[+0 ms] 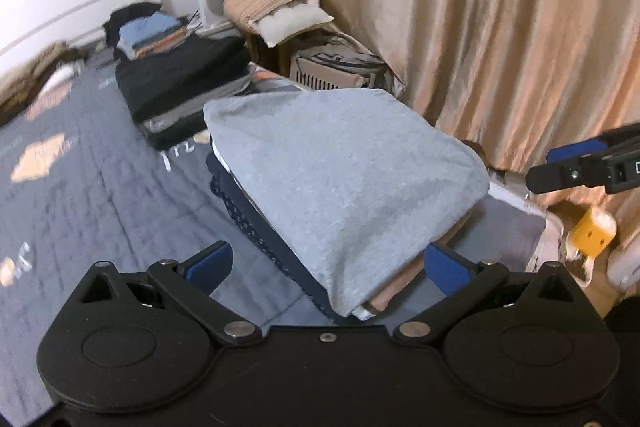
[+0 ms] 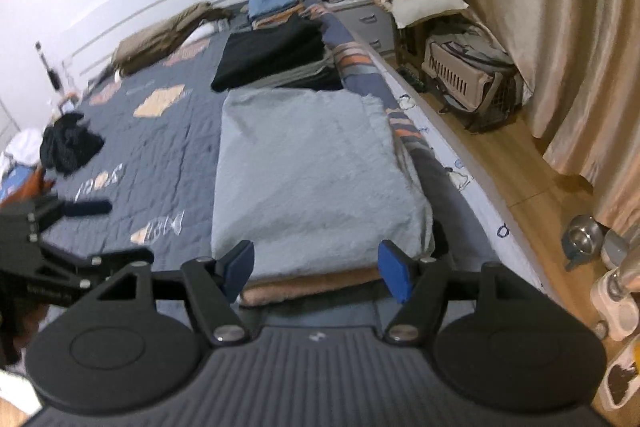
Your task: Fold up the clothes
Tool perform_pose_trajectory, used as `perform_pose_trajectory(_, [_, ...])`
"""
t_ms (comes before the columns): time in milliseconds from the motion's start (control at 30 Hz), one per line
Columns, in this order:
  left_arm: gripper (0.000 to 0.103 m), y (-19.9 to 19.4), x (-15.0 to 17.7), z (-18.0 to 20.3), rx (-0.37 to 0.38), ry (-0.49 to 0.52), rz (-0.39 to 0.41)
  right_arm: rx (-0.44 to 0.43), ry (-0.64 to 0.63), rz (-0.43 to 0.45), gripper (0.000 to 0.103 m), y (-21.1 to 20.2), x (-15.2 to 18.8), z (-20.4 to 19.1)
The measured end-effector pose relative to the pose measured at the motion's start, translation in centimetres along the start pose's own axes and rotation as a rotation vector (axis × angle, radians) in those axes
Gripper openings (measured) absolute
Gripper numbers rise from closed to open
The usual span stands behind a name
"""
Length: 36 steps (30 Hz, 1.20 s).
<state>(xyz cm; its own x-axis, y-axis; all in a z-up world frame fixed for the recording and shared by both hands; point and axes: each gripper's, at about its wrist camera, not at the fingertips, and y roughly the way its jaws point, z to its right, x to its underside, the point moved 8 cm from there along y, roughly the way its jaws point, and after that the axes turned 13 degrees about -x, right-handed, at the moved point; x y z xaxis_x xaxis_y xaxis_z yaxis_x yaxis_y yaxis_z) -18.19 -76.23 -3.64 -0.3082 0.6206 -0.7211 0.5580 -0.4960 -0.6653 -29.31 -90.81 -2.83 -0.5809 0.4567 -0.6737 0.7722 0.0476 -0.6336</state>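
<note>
Resting folded on top of a small stack at the bed's right edge, the light grey knit garment (image 2: 316,171) covers a tan piece and dark items beneath. Judged soft, light and limp: it should drape and slide off the pile if pulled by one corner, so take it by two corners or a doubled edge, pinching all layers. Left gripper (image 1: 326,267) stands wide, pads clear of cloth. Right gripper (image 2: 316,269) is moderately spread, nothing between its pads. Quilted navy bedspread (image 2: 168,147) gives a soft, yielding surface. Further folded stacks (image 2: 276,55) lie toward the headboard; a crumpled black garment (image 2: 70,143) waits left. Beige curtain (image 2: 568,27) and pet carrier (image 2: 460,71) flank the bed.
</note>
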Motion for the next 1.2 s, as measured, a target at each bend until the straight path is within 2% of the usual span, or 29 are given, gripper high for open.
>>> perform_pose_trajectory(300, [0.103,-1.7,-0.2,-0.4,0.015,0.048,-0.038,0.02,0.006,-0.034,0.068,-1.7,0.4,-1.6])
perform_pose_trajectory(433, [0.103,-2.4,-0.7,-0.6,-0.008,0.088,-0.031,0.037,-0.014,-0.034,0.068,-2.1,-0.3,-2.3])
perform_pose_trajectory(933, [0.103,-2.8,-1.6,-1.6,-0.035,0.111,-0.043,0.032,-0.047,-0.05,0.068,-2.2,-2.0,-3.9])
perform_pose_trajectory(1200, [0.103,-2.7,-1.8,-1.9,-0.045,0.119,-0.051,0.029,-0.053,-0.086,0.068,-1.9,-1.7,-4.0])
